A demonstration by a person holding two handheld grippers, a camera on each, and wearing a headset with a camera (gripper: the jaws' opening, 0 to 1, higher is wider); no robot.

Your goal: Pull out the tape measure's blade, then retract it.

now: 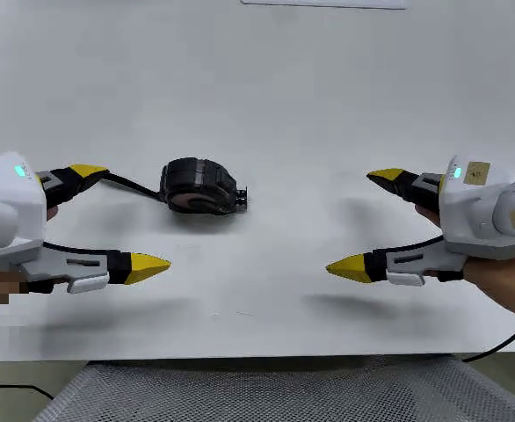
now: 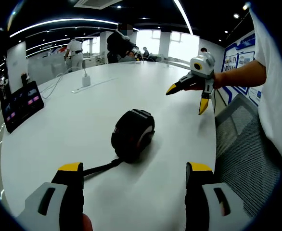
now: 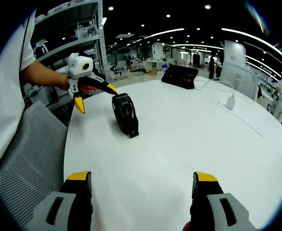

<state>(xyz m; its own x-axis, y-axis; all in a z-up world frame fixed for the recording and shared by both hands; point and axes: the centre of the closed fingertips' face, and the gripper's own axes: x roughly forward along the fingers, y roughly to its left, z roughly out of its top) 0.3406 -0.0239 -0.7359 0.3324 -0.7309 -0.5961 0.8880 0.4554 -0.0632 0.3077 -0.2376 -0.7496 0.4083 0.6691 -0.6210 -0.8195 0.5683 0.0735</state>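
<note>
Black tape measure [image 1: 200, 186] btwn L gripper [image 1: 133, 215], R gripper [image 1: 350, 221]

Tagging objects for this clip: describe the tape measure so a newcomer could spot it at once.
On the white table, look between the left gripper and right gripper, nearer the left. The tape measure is the rounded black case lying there, a black strap trailing toward that gripper; the grippers are white with yellow tips.
</note>
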